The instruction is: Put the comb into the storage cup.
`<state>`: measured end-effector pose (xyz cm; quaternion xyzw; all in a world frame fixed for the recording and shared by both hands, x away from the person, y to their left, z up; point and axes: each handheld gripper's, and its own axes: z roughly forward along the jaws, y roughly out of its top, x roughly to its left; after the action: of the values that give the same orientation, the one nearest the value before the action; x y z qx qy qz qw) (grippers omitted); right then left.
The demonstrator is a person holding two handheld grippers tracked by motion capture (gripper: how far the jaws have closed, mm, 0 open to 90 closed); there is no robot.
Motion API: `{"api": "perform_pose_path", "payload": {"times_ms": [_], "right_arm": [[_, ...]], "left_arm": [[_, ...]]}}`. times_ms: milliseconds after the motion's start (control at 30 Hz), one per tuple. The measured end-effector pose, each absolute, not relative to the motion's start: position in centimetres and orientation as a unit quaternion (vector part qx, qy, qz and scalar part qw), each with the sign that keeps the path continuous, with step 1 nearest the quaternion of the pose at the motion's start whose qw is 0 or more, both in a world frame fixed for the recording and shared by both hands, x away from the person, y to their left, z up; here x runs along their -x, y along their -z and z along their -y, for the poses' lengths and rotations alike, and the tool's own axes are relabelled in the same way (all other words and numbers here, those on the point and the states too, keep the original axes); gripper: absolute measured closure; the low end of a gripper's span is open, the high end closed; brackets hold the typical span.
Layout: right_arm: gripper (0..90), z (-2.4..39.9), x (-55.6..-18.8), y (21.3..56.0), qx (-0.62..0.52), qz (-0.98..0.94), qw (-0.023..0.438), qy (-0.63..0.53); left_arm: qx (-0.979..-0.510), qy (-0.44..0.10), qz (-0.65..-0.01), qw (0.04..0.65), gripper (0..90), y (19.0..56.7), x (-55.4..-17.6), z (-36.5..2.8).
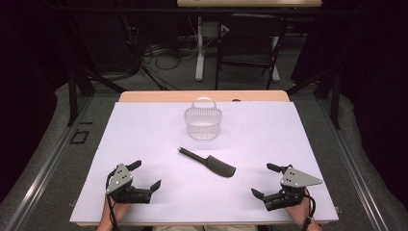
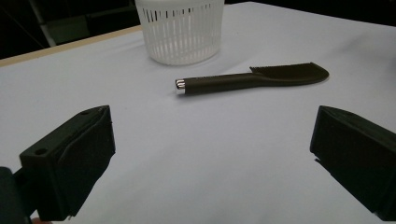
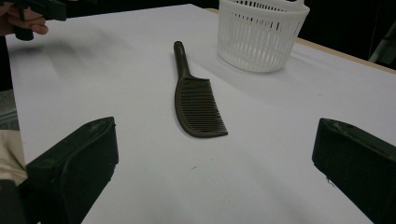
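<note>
Dark brown plastic comb (image 1: pixel 208 162), lying flat on the white table (image 1: pixel 144 134) midway between my two grippers, handle toward the far left and toothed blade toward the near right. Behind it, near the far edge, stands a white slotted basket (image 1: pixel 203 123) with its handle raised; the basket looks empty, and it stands apart from the comb. My left gripper (image 1: pixel 147 176) rests near the front edge on the left side, its jaws spread wide with nothing between them; in the left gripper view the comb (image 2: pixel 252 79) lies ahead of them, handle tip nearest, and the basket (image 2: pixel 180 30) stands beyond it. My right gripper (image 1: pixel 263 181) sits likewise on the right side, jaws also wide apart and empty; in the right gripper view the comb (image 3: pixel 196 100) lies ahead, teeth visible, with the basket (image 3: pixel 261 35) behind.

Progress, as I judge it: nothing is done yet (neither gripper touches the comb). The whole job remains, which is probably to close on the comb, lift it and set it in the basket.
</note>
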<state>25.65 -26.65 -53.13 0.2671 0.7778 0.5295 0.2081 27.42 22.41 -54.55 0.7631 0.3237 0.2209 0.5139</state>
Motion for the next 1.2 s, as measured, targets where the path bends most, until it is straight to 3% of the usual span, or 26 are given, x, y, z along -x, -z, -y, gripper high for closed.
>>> {"api": "perform_pose_path", "payload": {"times_ms": [1200], "right_arm": [[0.5, 25.9, -25.8, 53.2, -0.255, -0.787, 0.205, -0.522]], "left_arm": [[-0.778, -0.217, -0.340, 0.481, 0.2, 52.6, -33.1, -19.7]]}}
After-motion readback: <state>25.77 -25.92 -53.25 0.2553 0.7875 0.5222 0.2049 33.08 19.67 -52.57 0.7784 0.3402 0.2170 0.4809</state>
